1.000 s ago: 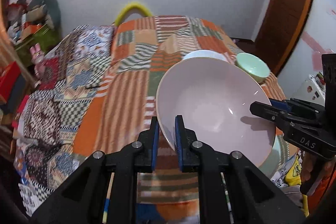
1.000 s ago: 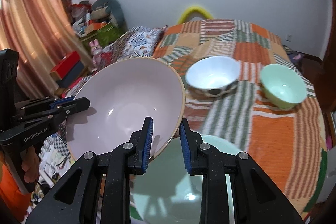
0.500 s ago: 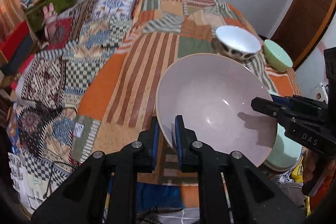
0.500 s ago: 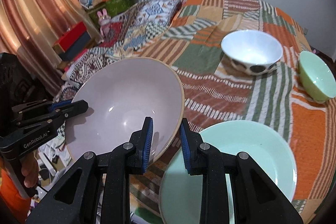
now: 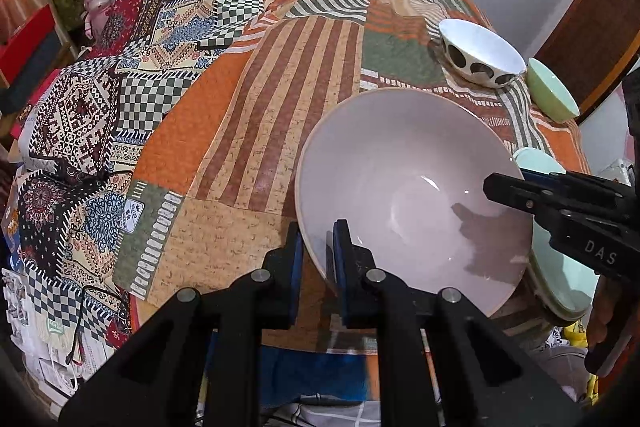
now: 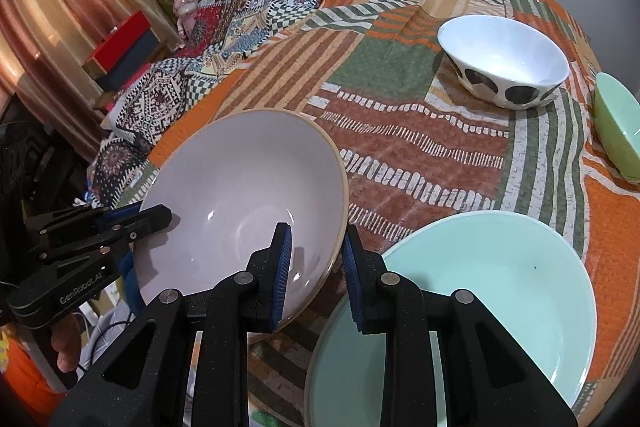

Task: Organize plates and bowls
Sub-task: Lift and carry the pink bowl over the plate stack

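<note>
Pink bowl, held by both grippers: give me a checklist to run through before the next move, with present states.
1. Left gripper clamps the pink bowl rim: ok.
2. Right gripper clamps the opposite rim: ok.
3. Bowl is empty: ok.
4. Green plate lies open beside the bowl: ok.
5. White spotted bowl and green bowl stand clear, farther back: ok.
6. Bowl's underside free of the tablecloth: cannot tell.
</note>
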Demonstrator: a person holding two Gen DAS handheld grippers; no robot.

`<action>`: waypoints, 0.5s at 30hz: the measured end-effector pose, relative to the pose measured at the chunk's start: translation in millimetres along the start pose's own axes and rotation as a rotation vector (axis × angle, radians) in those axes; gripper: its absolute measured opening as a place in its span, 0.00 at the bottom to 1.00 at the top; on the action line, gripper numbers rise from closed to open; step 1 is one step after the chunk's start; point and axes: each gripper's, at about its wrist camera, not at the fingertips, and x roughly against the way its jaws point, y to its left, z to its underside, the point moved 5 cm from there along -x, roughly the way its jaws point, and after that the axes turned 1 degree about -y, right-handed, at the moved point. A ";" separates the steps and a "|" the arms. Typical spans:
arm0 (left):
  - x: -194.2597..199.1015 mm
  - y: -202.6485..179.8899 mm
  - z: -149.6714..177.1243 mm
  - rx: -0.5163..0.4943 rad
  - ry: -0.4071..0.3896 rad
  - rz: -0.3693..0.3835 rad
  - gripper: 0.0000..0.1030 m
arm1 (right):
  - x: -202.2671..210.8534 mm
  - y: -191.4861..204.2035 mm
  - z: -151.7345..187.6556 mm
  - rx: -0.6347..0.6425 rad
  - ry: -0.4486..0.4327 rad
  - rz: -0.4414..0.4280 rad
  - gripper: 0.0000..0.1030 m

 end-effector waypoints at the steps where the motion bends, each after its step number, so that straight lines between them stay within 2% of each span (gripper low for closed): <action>1: 0.3 -0.2 0.0 0.000 -0.004 -0.002 0.13 | -1.3 -0.6 0.0 0.000 0.002 0.005 0.23; 11: -0.4 -1.0 1.0 0.015 0.003 0.000 0.13 | -5.3 -5.3 1.0 -0.032 0.037 -0.033 0.25; 15: 12.7 -1.4 -6.0 0.006 -0.045 -0.032 0.14 | 4.6 -5.3 -1.3 -0.020 0.006 -0.030 0.28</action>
